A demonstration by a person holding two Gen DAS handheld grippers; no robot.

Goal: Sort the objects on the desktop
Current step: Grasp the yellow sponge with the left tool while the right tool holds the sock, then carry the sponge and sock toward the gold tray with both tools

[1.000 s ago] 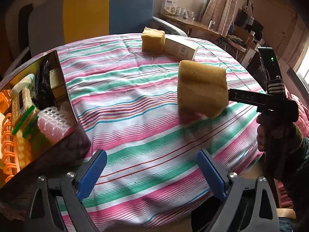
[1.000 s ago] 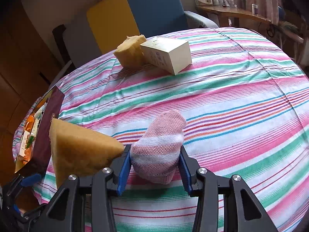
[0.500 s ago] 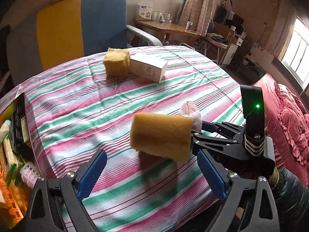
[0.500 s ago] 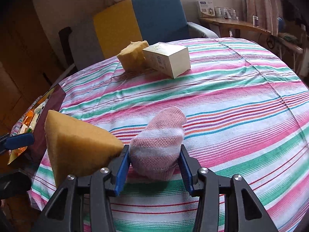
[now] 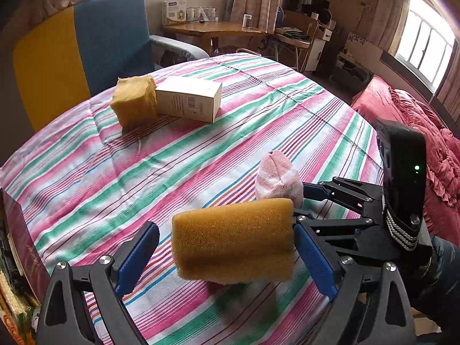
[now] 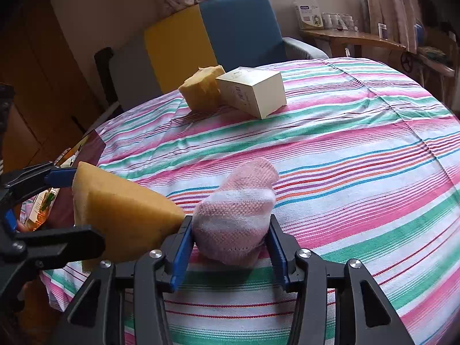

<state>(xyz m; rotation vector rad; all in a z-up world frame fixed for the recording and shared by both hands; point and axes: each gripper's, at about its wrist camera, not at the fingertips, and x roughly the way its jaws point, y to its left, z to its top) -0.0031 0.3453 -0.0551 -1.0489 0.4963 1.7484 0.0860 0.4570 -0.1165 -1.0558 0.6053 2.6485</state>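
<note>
Sorting looked to be under way, with two soft things bunched at the near edge of the round table (image 5: 201, 149). A yellow sponge (image 5: 234, 240) sat between the blue pads of the left gripper (image 5: 227, 256); its jaws were closing, the right pad touching the sponge's end while the left pad stood clear with a gap, so it was not yet clenched. The sponge appeared lifted off the striped cloth, a shadow lying beneath it, though what carried it I cannot tell. Just beyond it the right gripper (image 6: 228, 247) bracketed a pink-and-white sock (image 6: 237, 212) resting on the cloth; those jaws were easing apart, both pads against the sock's sides, probably letting it go at this spot.

Far across the table a second sponge (image 5: 133, 102) touched a white carton (image 5: 189, 102), likely a pair put together on purpose. At the left edge a dark box (image 6: 86, 149) held sorted bits, its contents too cramped to read.

Open cloth stretched wide between the near things and the far pair, and all along the right side. The tight spot was near: the sponge's corner met the right gripper's left finger (image 6: 181, 247), so the two tools had little room to part without brushing. The table's near rim ran just under both grippers.
</note>
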